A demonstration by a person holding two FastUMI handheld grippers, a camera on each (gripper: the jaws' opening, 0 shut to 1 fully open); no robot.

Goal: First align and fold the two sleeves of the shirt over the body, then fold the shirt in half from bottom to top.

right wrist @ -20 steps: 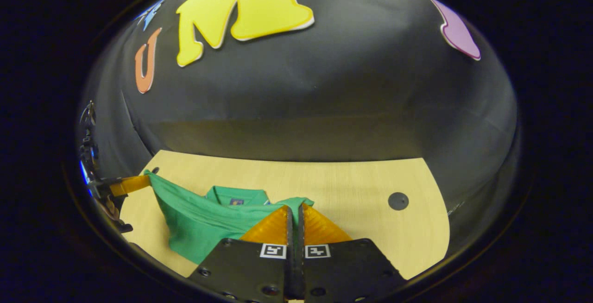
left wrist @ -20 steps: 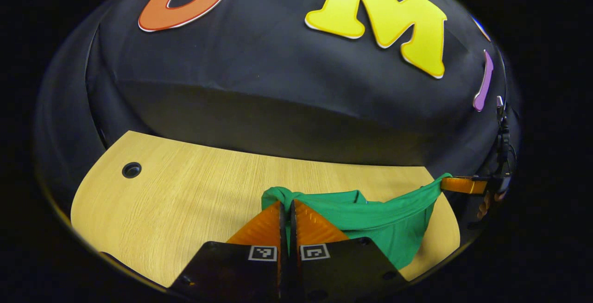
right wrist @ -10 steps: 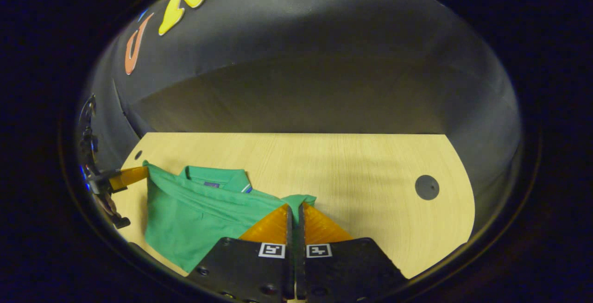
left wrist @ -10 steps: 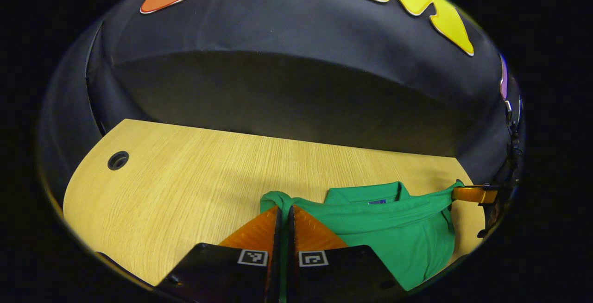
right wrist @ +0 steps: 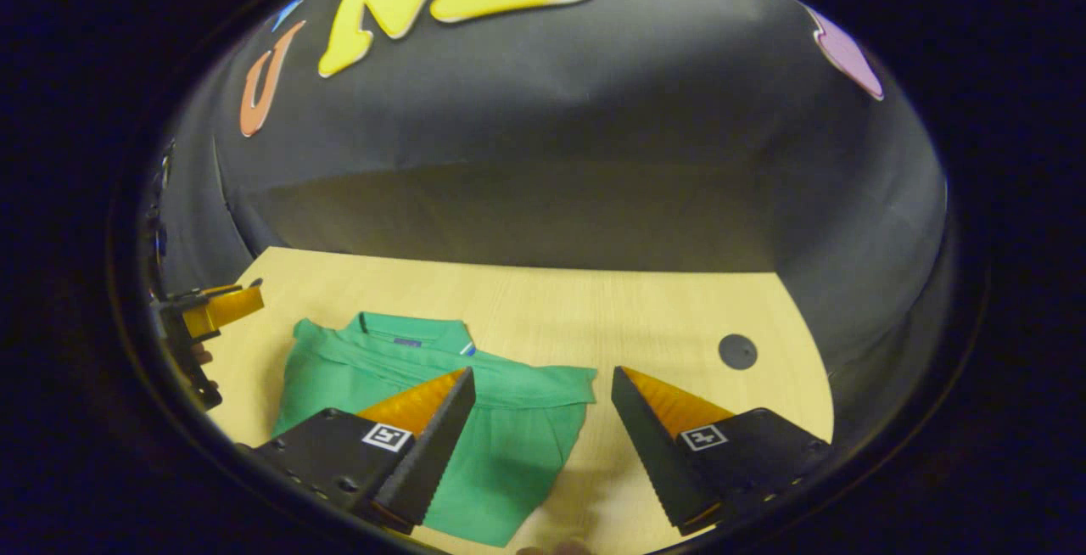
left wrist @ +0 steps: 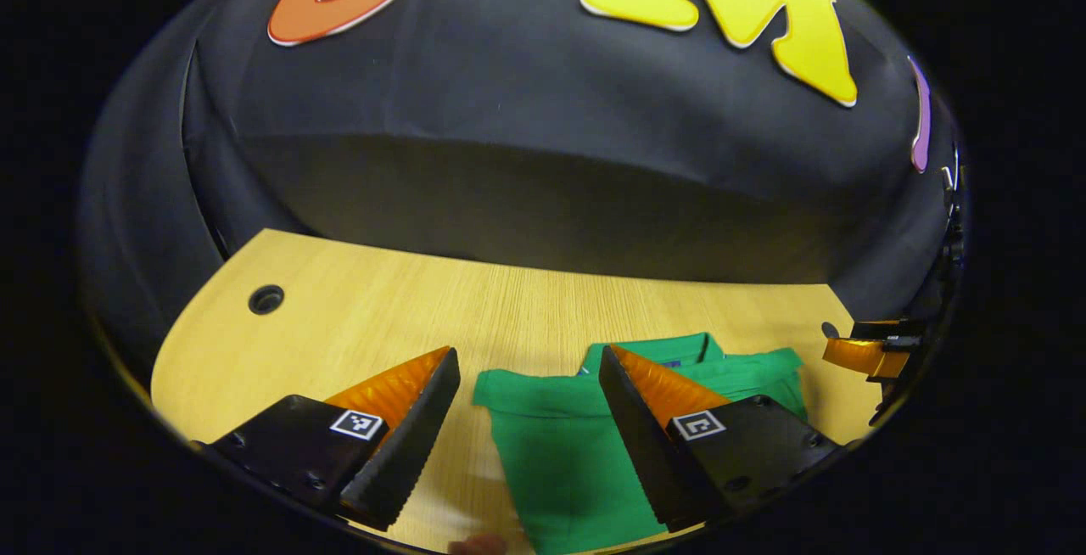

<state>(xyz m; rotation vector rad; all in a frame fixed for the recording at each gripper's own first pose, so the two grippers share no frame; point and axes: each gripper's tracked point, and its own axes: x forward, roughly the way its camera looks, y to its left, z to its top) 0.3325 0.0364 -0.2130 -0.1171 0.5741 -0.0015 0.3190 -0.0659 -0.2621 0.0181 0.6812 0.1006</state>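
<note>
Shirt (left wrist: 577,445), a green polo, lies folded flat on the wooden tabletop (left wrist: 356,326), its collar (left wrist: 670,350) toward twelve o'clock, at the far end near the black booth wall. In the left gripper view my left gripper (left wrist: 530,419) hangs just above the near left part of the cloth with its jaws wide apart and nothing between them; the shirt's left edge shows in the gap. At three o'clock in that view my right gripper (left wrist: 865,351) sits at the rim, beside the shirt's right side. In the right gripper view my right gripper (right wrist: 543,428) has its jaws spread apart too, holding nothing, with the shirt's (right wrist: 441,419) right edge between them. My left gripper (right wrist: 212,309) shows at nine o'clock there, off the cloth. A round cable hole (left wrist: 265,299) sits in the tabletop at ten o'clock, well apart from the shirt.
</note>
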